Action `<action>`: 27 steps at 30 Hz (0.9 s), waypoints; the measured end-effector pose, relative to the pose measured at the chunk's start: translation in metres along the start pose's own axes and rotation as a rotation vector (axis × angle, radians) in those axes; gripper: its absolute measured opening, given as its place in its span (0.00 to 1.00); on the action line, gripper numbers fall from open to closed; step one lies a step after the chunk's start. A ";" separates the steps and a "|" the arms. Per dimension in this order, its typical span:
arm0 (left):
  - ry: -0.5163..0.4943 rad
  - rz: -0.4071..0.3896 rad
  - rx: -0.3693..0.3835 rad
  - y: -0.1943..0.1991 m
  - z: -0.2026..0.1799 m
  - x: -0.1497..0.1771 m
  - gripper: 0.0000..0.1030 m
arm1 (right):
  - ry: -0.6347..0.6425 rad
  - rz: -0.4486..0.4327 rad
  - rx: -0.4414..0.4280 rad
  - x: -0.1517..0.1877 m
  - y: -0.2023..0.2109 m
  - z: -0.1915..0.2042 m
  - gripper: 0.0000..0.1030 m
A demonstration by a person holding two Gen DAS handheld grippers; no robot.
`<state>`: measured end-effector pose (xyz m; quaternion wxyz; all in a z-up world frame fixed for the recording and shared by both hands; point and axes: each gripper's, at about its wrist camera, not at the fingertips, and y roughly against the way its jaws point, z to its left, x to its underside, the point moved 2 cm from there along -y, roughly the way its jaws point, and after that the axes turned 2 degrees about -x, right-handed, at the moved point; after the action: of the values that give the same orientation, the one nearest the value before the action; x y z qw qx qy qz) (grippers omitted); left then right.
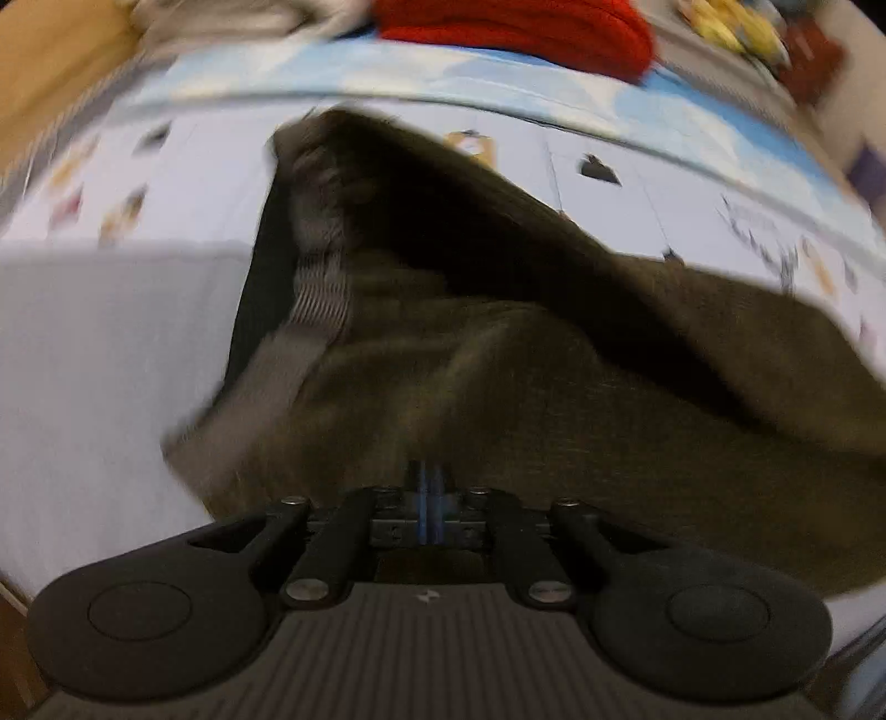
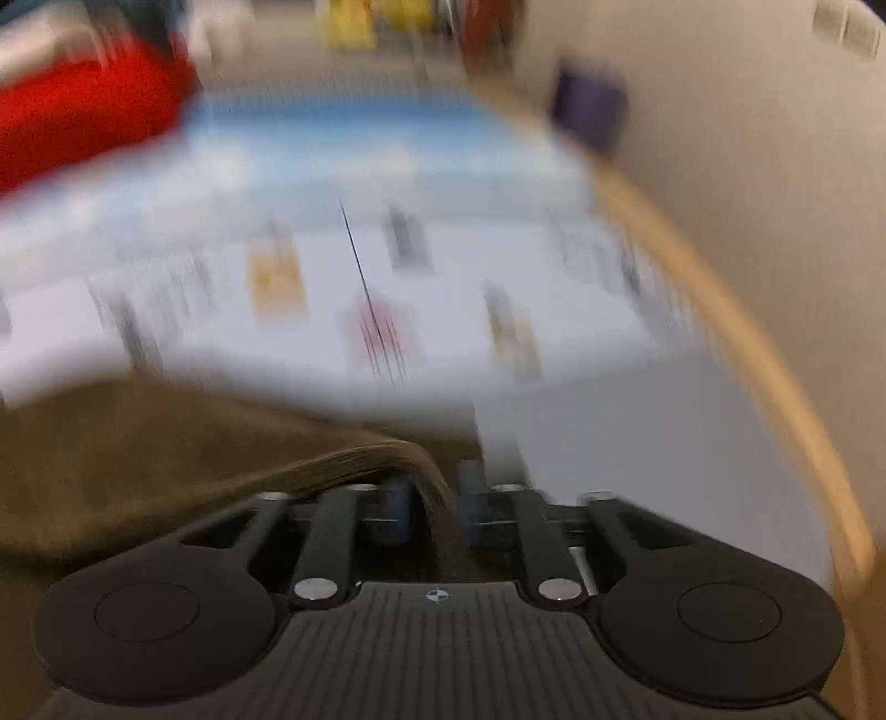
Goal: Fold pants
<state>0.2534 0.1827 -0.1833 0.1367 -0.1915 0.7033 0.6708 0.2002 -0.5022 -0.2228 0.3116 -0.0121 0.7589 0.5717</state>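
Observation:
The olive-brown pants rise in a bunched heap straight ahead of my left gripper. Their ribbed grey waistband stands up at the left. The left gripper's blue pads sit nearly together with the cloth pinched at their tips. In the right wrist view the pants fill the lower left. A folded edge of them runs up between the blue pads of my right gripper. The cloth fills the gap between those pads, so this gripper is shut on it. Both views are blurred.
The pants lie over a white sheet printed with small pictures and a blue band. A red garment lies at the far side. A curved wooden edge and a pale wall bound the right.

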 end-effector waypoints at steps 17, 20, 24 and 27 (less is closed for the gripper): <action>0.345 -0.095 0.090 -0.027 -0.029 -0.138 0.84 | -1.088 -0.043 -0.503 0.067 -0.015 -0.068 0.57; 0.399 -0.074 0.084 -0.046 -0.025 -0.151 0.84 | -1.140 -0.024 -0.516 0.071 -0.025 -0.073 0.57; 0.461 -0.032 0.065 -0.074 -0.020 -0.163 0.84 | -1.224 0.046 -0.559 0.072 -0.048 -0.066 0.60; 0.476 0.007 0.061 -0.090 -0.020 -0.173 0.84 | -1.315 0.049 -0.523 0.073 -0.058 -0.069 0.64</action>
<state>0.4492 0.1757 -0.1844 -0.0296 -0.3376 0.7363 0.5857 0.1319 -0.5583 -0.2979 0.6791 0.2782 0.2513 0.6310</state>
